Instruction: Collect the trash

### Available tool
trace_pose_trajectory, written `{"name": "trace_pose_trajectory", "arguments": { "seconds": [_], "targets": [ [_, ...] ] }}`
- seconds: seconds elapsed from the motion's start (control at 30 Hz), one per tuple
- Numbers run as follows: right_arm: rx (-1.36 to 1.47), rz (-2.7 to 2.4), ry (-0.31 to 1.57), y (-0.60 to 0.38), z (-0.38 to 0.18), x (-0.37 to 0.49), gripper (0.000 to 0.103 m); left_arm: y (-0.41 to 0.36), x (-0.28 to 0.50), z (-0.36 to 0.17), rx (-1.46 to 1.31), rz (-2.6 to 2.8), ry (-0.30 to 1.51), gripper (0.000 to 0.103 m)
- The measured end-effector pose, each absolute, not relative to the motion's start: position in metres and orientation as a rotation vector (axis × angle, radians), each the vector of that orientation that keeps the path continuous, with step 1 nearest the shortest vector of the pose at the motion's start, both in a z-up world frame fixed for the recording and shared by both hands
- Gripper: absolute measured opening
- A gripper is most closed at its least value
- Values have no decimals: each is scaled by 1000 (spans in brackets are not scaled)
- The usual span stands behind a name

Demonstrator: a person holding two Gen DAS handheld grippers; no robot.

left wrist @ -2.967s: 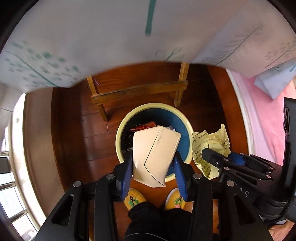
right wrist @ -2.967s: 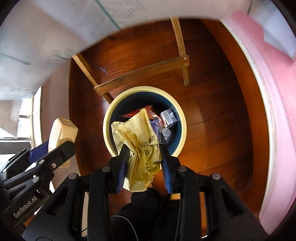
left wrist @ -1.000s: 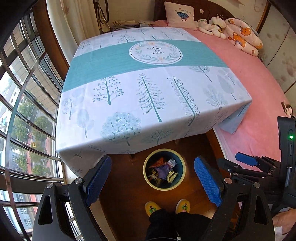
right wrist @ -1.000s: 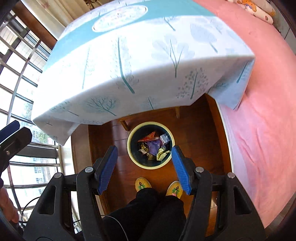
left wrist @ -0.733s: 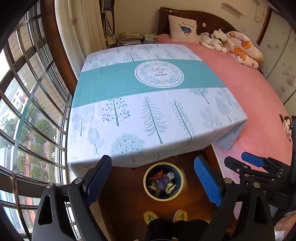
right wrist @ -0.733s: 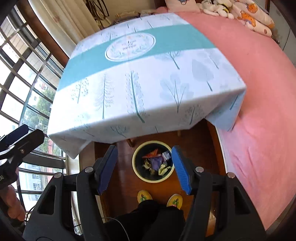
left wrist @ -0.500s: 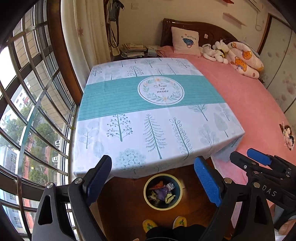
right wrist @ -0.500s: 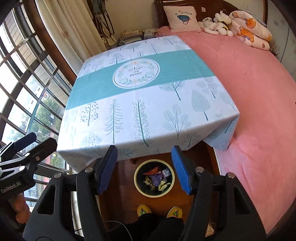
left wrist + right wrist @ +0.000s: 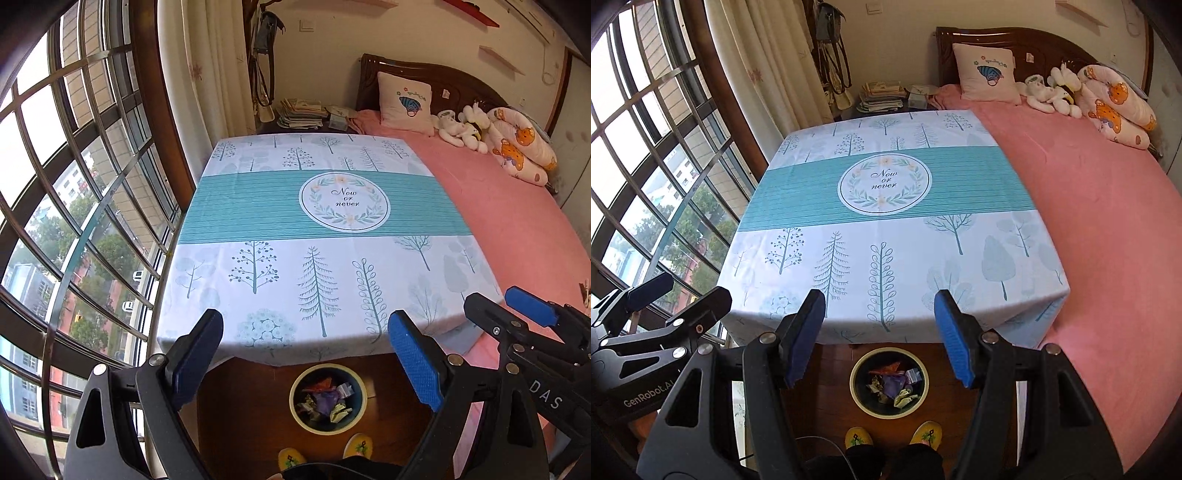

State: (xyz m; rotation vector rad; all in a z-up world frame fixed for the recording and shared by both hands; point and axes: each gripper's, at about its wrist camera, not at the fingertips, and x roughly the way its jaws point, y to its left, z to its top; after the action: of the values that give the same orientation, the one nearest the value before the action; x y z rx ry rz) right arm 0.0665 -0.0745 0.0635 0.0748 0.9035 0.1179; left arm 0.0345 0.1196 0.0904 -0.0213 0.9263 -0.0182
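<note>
A: Trash (image 9: 325,402) sits in the bin (image 9: 360,413) on the floor at six o'clock, under the table's near edge.
B: We hold nothing: left gripper (image 9: 306,354) and right gripper (image 9: 879,336) both gape, jaws empty.
A: The tablecloth (image 9: 886,236) at twelve looks bare.
B: Collecting seems done; next we'd scan for strays.

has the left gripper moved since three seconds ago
Yes. The left gripper has risen away from the trash bin, which looks far smaller below it, and now stands open and empty.
</note>
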Motion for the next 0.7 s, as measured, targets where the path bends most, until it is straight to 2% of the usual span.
{"name": "trace_pose_trajectory", "arguments": {
  "seconds": [0.7],
  "targets": [
    [25, 144, 880, -74, 51, 79, 59, 116, 43, 84, -50, 44, 929, 92]
  ]
}}
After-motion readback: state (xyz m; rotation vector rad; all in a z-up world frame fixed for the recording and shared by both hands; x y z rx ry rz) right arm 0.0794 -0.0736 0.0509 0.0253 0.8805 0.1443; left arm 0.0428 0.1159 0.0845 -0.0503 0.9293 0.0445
